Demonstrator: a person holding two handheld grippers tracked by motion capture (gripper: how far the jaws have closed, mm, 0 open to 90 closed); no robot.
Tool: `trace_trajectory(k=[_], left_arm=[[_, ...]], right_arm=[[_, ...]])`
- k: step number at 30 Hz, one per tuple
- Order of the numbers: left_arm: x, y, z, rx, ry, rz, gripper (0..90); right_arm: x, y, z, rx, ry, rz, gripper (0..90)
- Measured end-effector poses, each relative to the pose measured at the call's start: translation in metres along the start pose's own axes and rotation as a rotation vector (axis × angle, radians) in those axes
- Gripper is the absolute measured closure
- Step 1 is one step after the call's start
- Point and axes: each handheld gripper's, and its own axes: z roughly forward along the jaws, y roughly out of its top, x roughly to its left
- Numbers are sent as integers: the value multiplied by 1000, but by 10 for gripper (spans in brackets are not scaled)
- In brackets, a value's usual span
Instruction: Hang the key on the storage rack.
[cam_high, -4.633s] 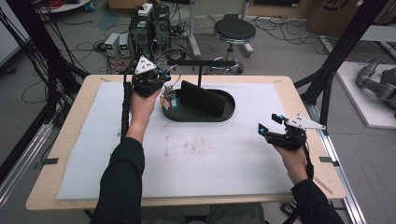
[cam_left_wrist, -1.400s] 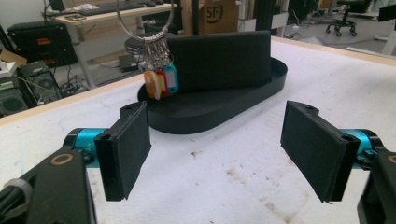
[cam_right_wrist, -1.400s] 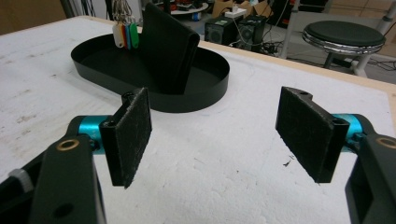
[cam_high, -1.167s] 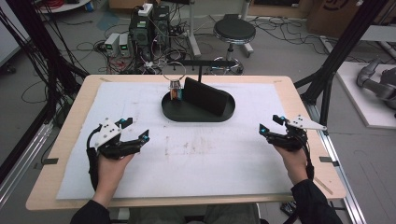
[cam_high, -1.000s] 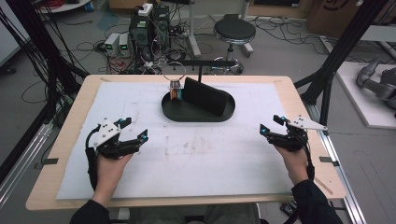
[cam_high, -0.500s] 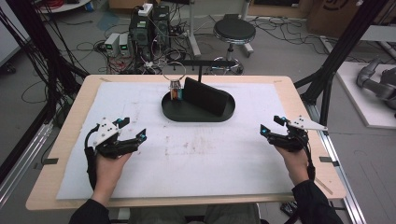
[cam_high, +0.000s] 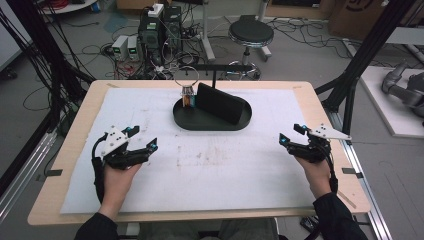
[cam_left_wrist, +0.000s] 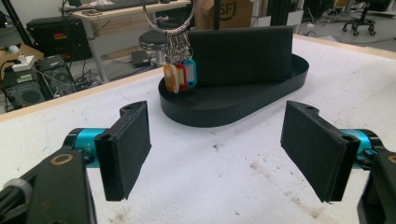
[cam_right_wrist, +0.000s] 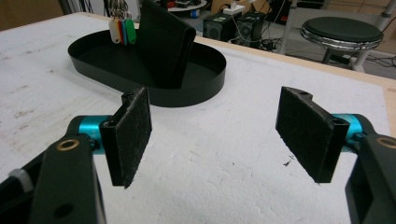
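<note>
Tray: I see one oval black tray, smooth, with a low upright wall; I take it as my landmark on the white sheet.
Upright block: one black rectangular slab with a fine ribbed face stands on edge inside the tray.
Key ring: one thin metal ring rises at the tray's left end, just beside the slab; small clips hang from it.
Tags: three plastic key tags hang there, one orange, one red, one blue in my left gripper view.
Left gripper: well short of the tray, to its near left; jaws spread wide, nothing between the flat, fuzzy black pads.
Right gripper: well apart from the tray, to its near right; jaws equally wide and empty.
Table cover: one white foam-like sheet, grainy and scuffed.
</note>
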Motion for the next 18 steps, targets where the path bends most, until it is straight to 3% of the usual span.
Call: trace_trajectory(k=[18], left_arm=[[3, -1, 0, 7, 5, 0, 241]], right_arm=[[0, 0, 0, -2, 3, 3, 272]])
